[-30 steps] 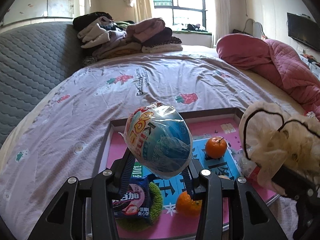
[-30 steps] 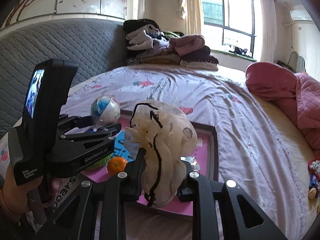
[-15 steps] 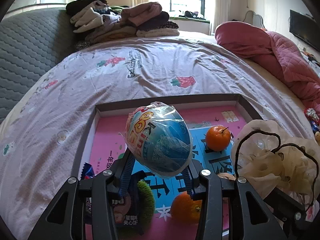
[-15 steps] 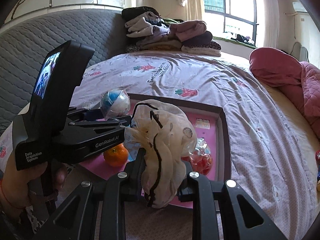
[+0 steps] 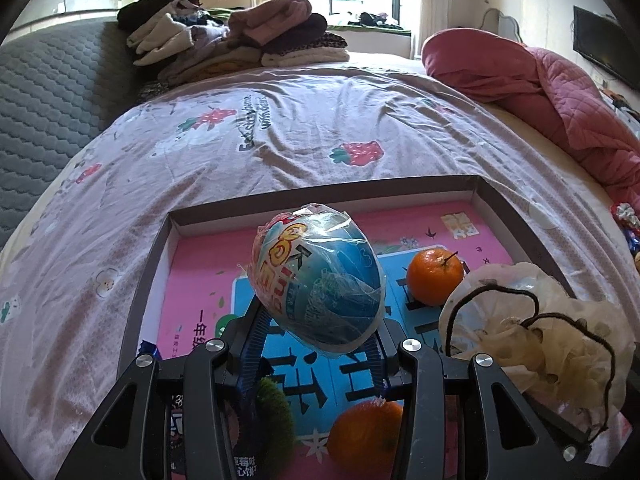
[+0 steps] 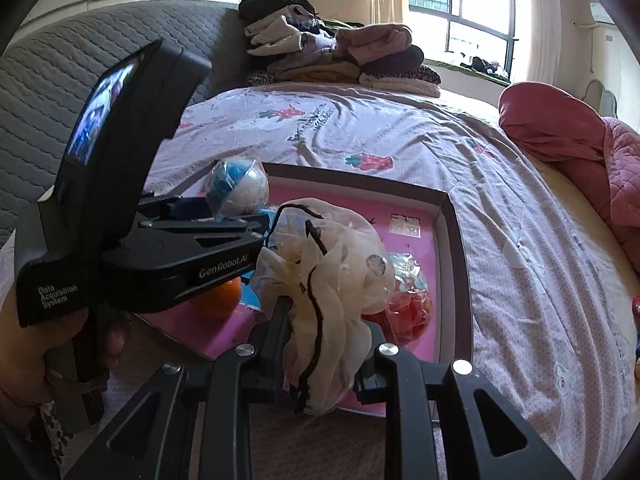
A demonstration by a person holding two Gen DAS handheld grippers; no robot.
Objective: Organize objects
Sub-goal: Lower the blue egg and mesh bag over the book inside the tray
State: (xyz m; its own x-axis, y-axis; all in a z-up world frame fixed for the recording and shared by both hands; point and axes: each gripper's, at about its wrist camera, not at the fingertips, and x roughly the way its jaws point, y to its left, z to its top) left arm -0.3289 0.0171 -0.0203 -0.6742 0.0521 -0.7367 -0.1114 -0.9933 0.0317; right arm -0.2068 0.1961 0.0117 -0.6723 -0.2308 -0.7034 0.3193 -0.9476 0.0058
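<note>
My left gripper [image 5: 316, 332] is shut on a blue egg-shaped toy wrapped in clear plastic [image 5: 318, 280] and holds it above the pink tray [image 5: 208, 264]. The egg also shows in the right wrist view [image 6: 238, 192]. My right gripper [image 6: 324, 320] is shut on a cream scrunchie with black trim [image 6: 328, 280], held over the tray's near right part [image 6: 456, 272]. The scrunchie also shows in the left wrist view [image 5: 536, 328]. In the tray lie two oranges [image 5: 434, 276] [image 5: 366, 436], a snack packet [image 5: 240, 452], a green fuzzy item [image 5: 274, 404] and a red wrapped candy bundle [image 6: 408, 304].
The tray sits on a bed with a lilac strawberry-print sheet [image 5: 280, 128]. Folded clothes [image 5: 240, 40] are stacked at the head. A pink quilt [image 5: 552, 92] lies at the right. Small wrapped items [image 5: 628, 224] lie on the sheet right of the tray. A grey padded headboard [image 5: 48, 96] is at the left.
Both grippers have moved forward over the tray, each still holding its object. The scrunchie has come lower and closer to the tray in the left wrist view.
</note>
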